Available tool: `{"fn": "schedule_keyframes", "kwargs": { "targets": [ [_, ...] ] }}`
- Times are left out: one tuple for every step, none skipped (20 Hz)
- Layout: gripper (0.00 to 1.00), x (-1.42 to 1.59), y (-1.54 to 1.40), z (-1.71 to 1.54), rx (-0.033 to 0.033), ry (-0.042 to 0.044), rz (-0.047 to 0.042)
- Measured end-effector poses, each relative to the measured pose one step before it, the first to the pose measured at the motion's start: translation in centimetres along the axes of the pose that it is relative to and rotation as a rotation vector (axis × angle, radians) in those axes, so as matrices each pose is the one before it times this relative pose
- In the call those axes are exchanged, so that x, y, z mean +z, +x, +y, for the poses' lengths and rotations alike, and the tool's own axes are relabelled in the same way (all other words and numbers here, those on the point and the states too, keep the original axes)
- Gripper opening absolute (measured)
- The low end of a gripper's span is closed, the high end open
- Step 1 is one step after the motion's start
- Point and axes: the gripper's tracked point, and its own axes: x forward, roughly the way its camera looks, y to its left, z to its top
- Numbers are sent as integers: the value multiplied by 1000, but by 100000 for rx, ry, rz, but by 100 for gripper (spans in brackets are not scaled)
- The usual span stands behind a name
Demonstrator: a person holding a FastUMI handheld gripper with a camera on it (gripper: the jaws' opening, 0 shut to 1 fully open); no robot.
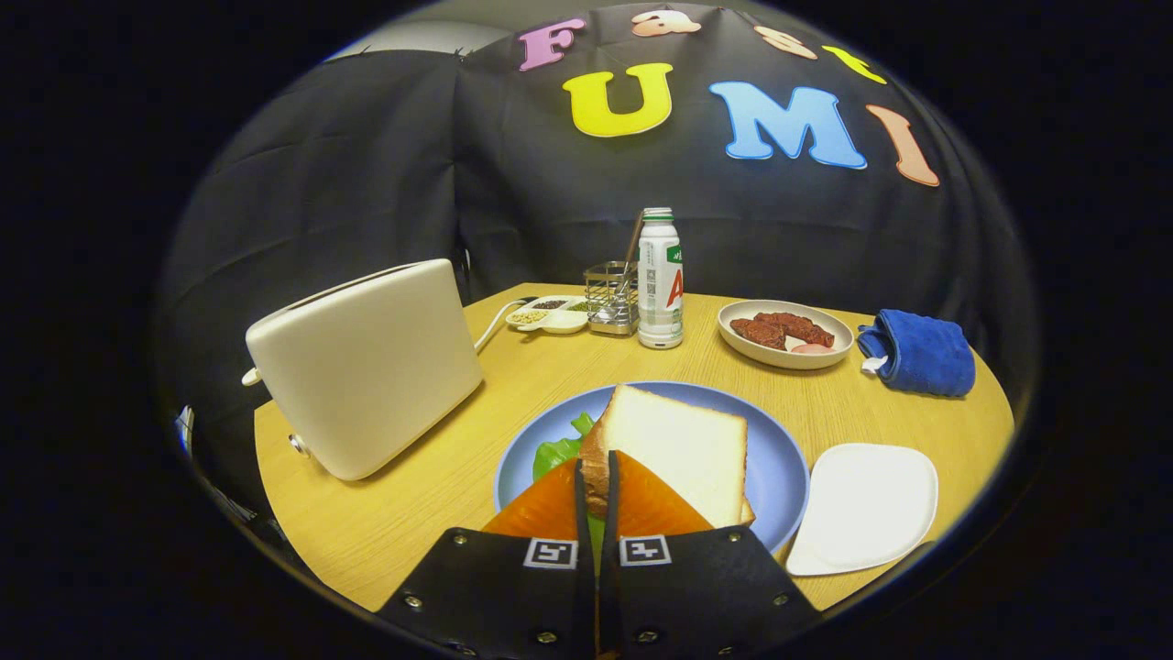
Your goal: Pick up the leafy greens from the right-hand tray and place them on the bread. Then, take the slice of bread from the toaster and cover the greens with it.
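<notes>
A slice of white bread lies over the leafy greens on the blue plate. The greens poke out at the slice's left side, and a corner of a lower slice peeks out beneath. My gripper is at the slice's near left edge. Its orange fingers are almost together, with the brown crust pinched between them. The white toaster stands to the left of the plate; its slots are hidden from here. The white right-hand tray sits beside the plate with nothing on it.
Behind the plate stand a white bottle, a wire holder and a small condiment dish. A bowl of brown meat pieces and a folded blue cloth sit at the back right. The toaster's cord runs toward the dish.
</notes>
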Motion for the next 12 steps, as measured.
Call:
{"fn": "schedule_keyframes", "kwargs": {
  "targets": [
    [3,-337,247,143,11,-327,417],
    [3,-440,240,183,130,-719,1163],
    [3,-248,177,171,-239,-359,-184],
    [3,301,-200,31,-537,-997,-777],
    [3,-74,576,-42,-500,-979,-59],
    [3,-61,-83,11,-512,-302,423],
    [3,-58,-46,82,-455,-380,-8],
    [3,125,65,20,-513,-385,-113],
    [3,-70,-28,-11,-296,-233,-194],
    [3,62,19,-20,-40,-62,-164],
    [3,-34,33,67,211,-83,17],
    [3,51,46,-44,326,139,-11]
  ]
}}
